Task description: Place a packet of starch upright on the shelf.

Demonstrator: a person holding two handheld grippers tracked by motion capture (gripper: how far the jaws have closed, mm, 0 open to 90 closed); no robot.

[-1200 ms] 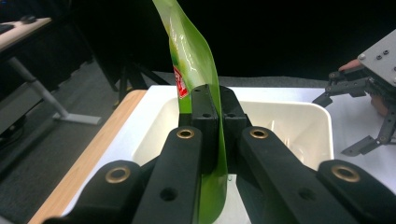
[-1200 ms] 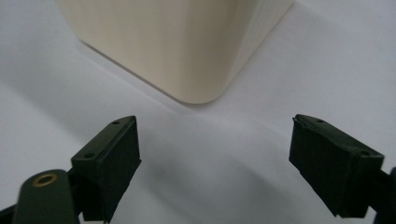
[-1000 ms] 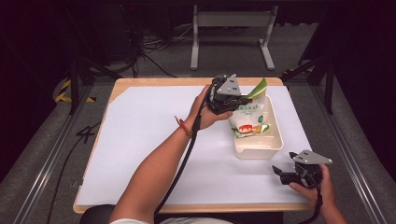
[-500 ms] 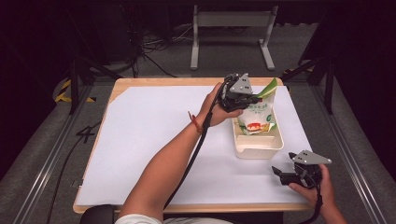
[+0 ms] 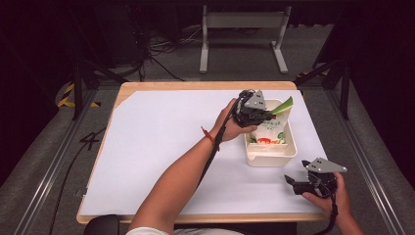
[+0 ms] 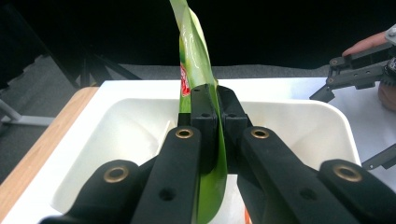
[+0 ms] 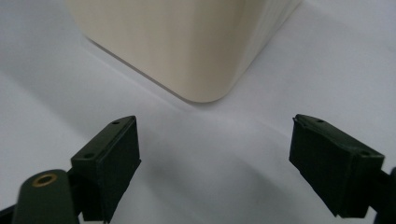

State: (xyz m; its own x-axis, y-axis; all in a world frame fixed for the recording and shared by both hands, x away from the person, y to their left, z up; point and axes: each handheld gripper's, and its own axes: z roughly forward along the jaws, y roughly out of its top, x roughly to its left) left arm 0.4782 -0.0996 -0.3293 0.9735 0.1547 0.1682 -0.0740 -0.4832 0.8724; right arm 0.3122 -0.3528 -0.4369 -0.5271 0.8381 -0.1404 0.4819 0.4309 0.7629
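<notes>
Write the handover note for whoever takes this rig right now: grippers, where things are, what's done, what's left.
Left gripper: jaws shut on the green top edge of the snack bag, held over the white tub.
Right gripper: jaws open, nothing between them, resting on the white table cover just off the tub's near corner.
Done: bag gripped, its lower part already inside the tub.
Left: probably lower it the rest of the way, open the left jaws, pull clear. The right gripper could steady the tub if it slides.
</notes>
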